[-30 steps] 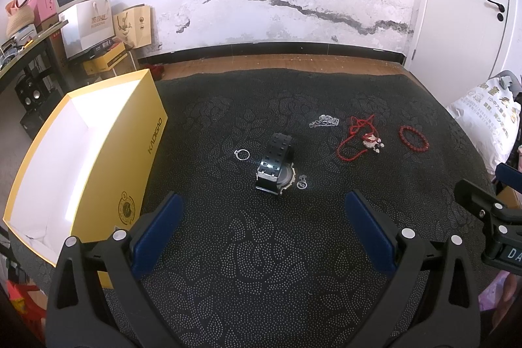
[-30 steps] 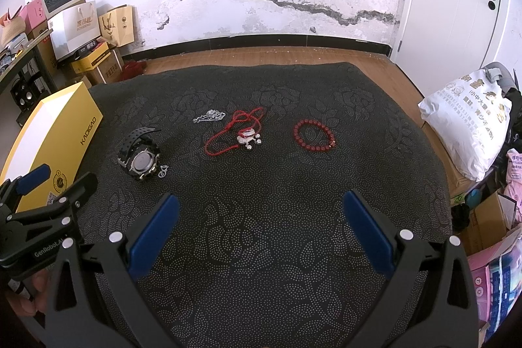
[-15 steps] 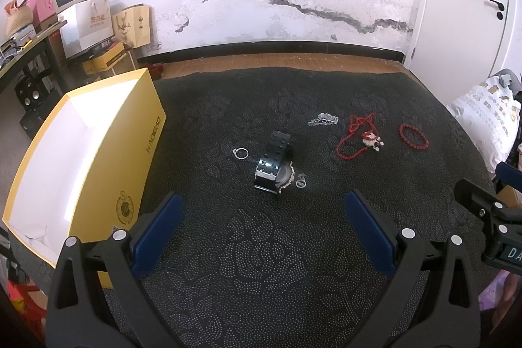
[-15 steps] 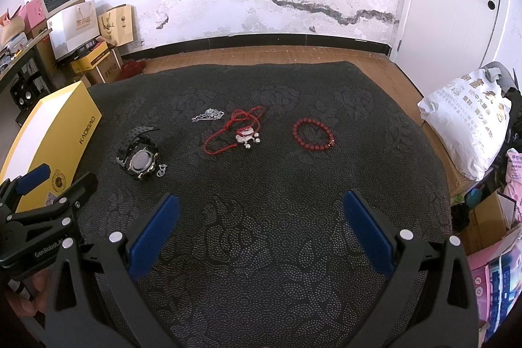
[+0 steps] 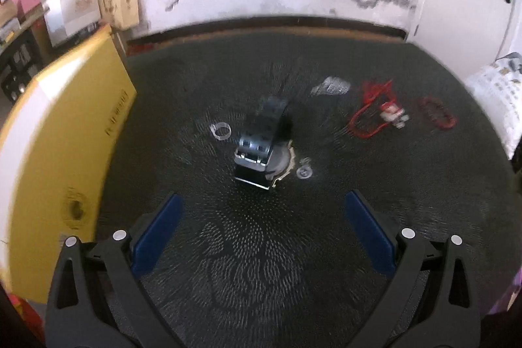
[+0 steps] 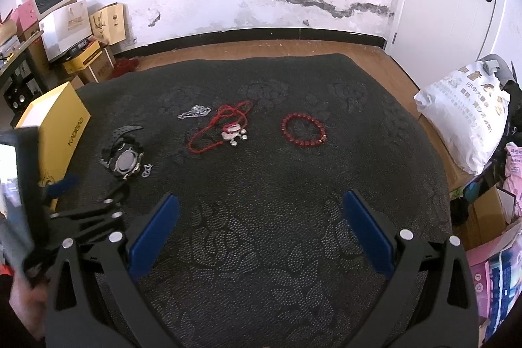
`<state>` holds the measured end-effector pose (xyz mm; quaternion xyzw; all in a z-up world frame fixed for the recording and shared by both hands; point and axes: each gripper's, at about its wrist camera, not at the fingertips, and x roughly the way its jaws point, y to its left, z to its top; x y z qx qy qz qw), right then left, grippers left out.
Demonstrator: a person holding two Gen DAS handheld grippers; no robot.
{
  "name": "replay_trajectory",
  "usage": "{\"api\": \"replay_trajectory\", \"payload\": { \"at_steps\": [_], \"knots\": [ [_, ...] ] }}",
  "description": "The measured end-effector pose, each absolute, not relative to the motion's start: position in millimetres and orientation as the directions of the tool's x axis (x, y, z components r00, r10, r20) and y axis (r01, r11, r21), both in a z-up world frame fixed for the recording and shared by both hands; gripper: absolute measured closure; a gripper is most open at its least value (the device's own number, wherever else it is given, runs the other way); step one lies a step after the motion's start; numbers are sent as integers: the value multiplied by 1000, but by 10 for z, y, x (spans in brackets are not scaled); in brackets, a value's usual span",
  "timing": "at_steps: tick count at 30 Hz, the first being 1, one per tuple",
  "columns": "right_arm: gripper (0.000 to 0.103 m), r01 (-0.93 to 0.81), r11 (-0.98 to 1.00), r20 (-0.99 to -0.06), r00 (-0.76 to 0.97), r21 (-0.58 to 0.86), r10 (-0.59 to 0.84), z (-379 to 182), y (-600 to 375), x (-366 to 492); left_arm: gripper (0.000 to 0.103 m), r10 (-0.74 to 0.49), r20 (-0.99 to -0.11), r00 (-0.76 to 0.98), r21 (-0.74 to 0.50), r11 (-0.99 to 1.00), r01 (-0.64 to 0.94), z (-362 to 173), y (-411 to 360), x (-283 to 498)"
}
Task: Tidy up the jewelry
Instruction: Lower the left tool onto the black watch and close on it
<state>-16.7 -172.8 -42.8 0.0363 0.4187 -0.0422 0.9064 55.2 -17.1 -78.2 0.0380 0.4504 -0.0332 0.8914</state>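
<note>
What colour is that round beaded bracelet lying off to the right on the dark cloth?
Dark red. The beaded bracelet shows best in the right wrist view.

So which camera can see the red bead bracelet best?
The right wrist view. There the red bead bracelet is sharp, a full ring lying flat on the dark cloth, and you can tell its beads apart. The left wrist view shows it far off to the right, smeared by blur.
</note>
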Motion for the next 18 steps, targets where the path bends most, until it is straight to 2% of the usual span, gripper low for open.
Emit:
{"api": "replay_trajectory", "payload": {
  "at_steps": [3,5,8,12,13,14,18],
  "knots": [
    [6,103,994,-765,642,28,-45,-436,-1751,-138,6,-11,-847,531,21,998,55,-1019,-123,744],
    [6,94,995,-769,639,26,-40,-438,-1755,-117,6,-25,-819,574,-10,1000,29,-1021,-58,787],
    [6,85,996,-768,640,27,-34,-419,-1755,-116,6,-35,-834,550,-15,999,40,-1053,-35,870],
    [6,56,998,-769,639,28,-14,-411,-1724,-108,7,-18,-821,570,36,996,84,-1068,-65,902],
    [6,50,998,-770,638,26,-12,-409,-1712,-101,9,-14,-823,568,44,995,89,-1085,-72,920],
    [6,47,999,-770,638,26,-10,-406,-1707,-96,19,-10,-820,572,48,995,86,-1106,-66,937],
    [6,35,999,-772,635,28,-1,-410,-1682,-77,32,-32,-807,590,31,995,96,-1124,-27,971]
  ]
}}
